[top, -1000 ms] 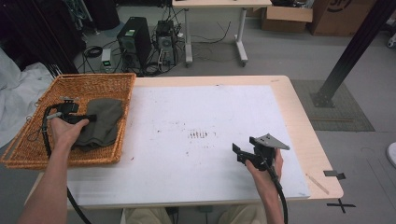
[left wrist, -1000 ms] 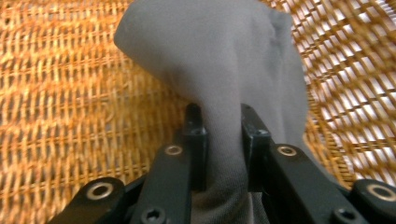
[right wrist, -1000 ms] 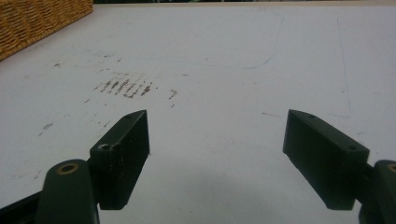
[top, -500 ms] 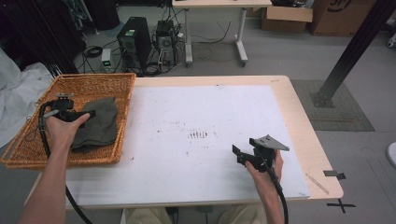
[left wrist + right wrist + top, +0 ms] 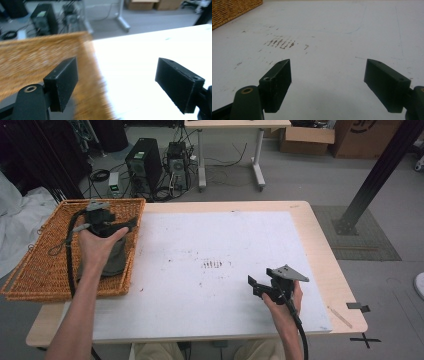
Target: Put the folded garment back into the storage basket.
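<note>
Woven wicker, honey-brown, forms the shallow rectangular basket that sits over the left edge of the white-topped wooden table, and inside it lies a folded dark grey-green cloth, close to the basket's right wall. The cloth rests loose on the weave, partly hidden behind the person's left hand. That hand holds the black left gripper above the basket's far right corner, apart from the cloth, its tips pointing toward the table's white surface. Its jaws have just been opening and now stand wide, with nothing between them; the left gripper view shows the two black pads spread over the blurred basket rim and the bright tabletop. Near the table's front edge, toward the right corner, the right hand holds the black right gripper, topped by a grey three-cornered plate, low over the white surface. Its jaws also stand wide and empty; in the right gripper view they frame bare tabletop marked with a small patch of brown streaks, with a basket corner at upper left.
</note>
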Available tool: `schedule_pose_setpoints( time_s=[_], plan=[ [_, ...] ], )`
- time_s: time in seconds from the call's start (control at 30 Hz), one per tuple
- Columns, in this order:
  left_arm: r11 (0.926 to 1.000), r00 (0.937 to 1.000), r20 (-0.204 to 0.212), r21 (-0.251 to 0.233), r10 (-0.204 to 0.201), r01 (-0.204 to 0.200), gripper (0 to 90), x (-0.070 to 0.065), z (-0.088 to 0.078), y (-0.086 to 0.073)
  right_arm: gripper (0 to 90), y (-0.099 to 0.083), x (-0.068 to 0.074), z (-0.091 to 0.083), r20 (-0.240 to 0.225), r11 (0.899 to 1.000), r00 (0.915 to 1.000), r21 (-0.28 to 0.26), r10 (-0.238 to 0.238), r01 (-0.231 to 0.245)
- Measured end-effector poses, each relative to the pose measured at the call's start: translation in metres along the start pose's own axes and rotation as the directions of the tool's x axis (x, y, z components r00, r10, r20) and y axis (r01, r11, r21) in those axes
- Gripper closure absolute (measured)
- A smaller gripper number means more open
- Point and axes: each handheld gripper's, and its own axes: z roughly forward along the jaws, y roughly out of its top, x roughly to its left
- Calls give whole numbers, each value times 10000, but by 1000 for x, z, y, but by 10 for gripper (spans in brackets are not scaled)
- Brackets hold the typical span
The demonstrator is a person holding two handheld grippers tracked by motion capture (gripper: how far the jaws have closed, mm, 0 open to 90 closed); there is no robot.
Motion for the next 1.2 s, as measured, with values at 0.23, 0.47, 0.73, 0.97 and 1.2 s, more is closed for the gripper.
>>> schedule_pose_setpoints(
  time_s=[0.23, 0.47, 0.73, 0.97, 1.2],
  plan=[
    [9982, 9930, 1018, -49, 604, -602, 179, -64, 17, -5, 218, -1, -7, -1, 239, 10000, 9997, -41, 63, -62],
    [9973, 9828, 1769, 405, 528, -609, 183, -109, 45, -40, 214, -1, -13, 2, 323, 9998, 9994, 134, 138, -143],
    [9927, 9610, 2505, -559, 1176, -1069, 192, -143, 37, -93, 240, -4, -11, -3, 930, 9978, 9956, -648, -64, 124],
    [9902, 9647, 2456, -1225, 953, -666, 218, -143, 31, -129, 263, -8, -8, -9, 1060, 9901, 9940, -1345, -266, 408],
    [9910, 9710, 2255, -1234, 798, -528, 244, -135, 32, -149, 264, -10, -6, -11, 1290, 9857, 9911, -1592, -342, 548]
  ],
)
